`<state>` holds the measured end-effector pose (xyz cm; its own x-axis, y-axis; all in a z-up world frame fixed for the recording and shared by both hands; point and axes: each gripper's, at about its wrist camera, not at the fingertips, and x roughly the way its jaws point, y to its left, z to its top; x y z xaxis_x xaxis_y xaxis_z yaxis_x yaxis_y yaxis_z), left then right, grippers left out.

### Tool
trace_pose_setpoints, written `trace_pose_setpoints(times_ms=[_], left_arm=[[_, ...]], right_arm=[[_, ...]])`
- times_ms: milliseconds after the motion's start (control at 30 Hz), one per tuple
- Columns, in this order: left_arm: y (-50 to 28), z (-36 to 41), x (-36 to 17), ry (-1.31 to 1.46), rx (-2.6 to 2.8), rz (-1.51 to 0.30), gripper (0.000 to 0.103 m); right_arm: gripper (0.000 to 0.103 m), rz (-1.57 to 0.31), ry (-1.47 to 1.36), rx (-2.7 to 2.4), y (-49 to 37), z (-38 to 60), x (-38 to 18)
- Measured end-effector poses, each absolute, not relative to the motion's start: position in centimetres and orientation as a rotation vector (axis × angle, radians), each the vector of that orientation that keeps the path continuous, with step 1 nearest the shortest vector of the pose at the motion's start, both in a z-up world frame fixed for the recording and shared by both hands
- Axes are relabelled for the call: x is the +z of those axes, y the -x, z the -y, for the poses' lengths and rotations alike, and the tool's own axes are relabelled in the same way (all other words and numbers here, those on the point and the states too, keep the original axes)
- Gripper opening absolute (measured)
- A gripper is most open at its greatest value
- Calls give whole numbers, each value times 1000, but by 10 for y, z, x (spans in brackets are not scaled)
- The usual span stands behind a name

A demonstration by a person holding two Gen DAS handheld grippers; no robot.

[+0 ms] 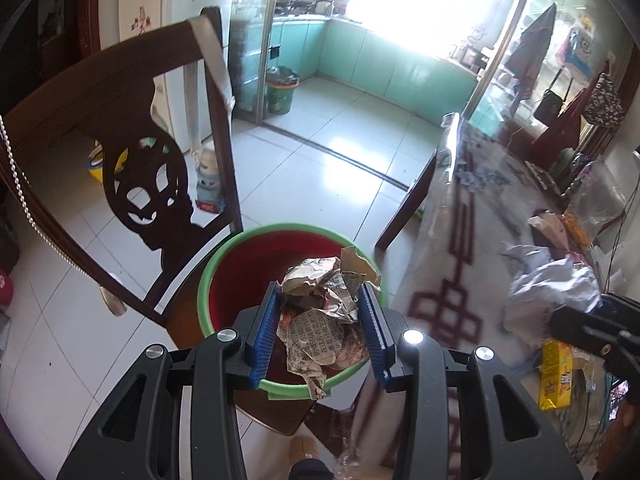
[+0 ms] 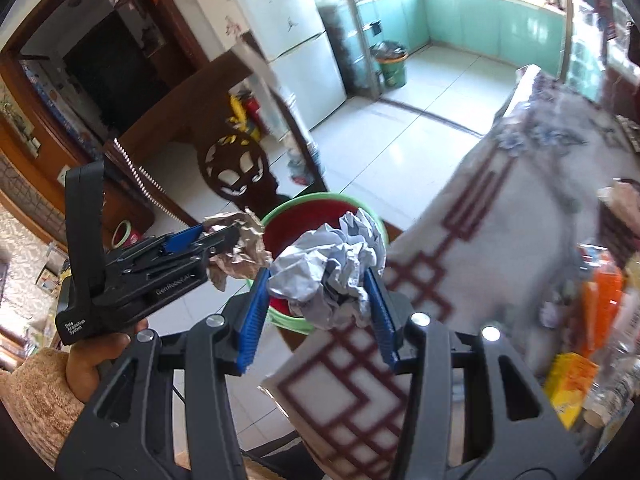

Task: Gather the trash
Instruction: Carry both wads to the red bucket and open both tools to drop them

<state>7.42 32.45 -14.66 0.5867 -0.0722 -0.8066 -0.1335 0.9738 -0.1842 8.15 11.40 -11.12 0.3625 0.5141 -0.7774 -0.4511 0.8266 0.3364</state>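
A crumpled newspaper ball is pinched between the blue pads of my left gripper, directly over a red bin with a green rim that stands on a chair seat. The right wrist view shows my right gripper shut on a crumpled white paper ball, above the same bin at the table's edge. My left gripper shows there from the side, with its newspaper ball, held in a hand with a tan fuzzy sleeve.
A dark carved wooden chair stands left of the bin. The table, under a patterned cloth, carries a white crumpled bag, a yellow box and plastic bags. White floor tiles lead to a kitchen with a green bucket.
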Motion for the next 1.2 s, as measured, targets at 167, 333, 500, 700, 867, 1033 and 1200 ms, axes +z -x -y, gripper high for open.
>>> trace_pose_setpoints(times_ms=[167, 333, 500, 700, 867, 1033, 1200], left_arm=[[-84, -333, -156, 240, 47, -967, 38], [-96, -342, -164, 246, 54, -987, 38], [-106, -349, -172, 255, 49, -1007, 38], [-114, -352, -176, 254, 46, -1016, 38], [-118, -354, -175, 255, 45, -1014, 38], [-122, -353, -177, 248, 44, -1023, 46], [-123, -353, -174, 258, 70, -1009, 65]], right_arm=[[46, -1078, -35, 648, -93, -137, -129], [46, -1117, -22, 650, -107, -149, -141], [46, -1132, -8, 653, -117, -158, -147], [46, -1127, 5, 661, -124, -167, -148], [48, -1115, 4, 660, -126, -166, -146], [60, -1105, 10, 656, -128, -165, -145], [74, -1067, -38, 619, -130, -151, -136]])
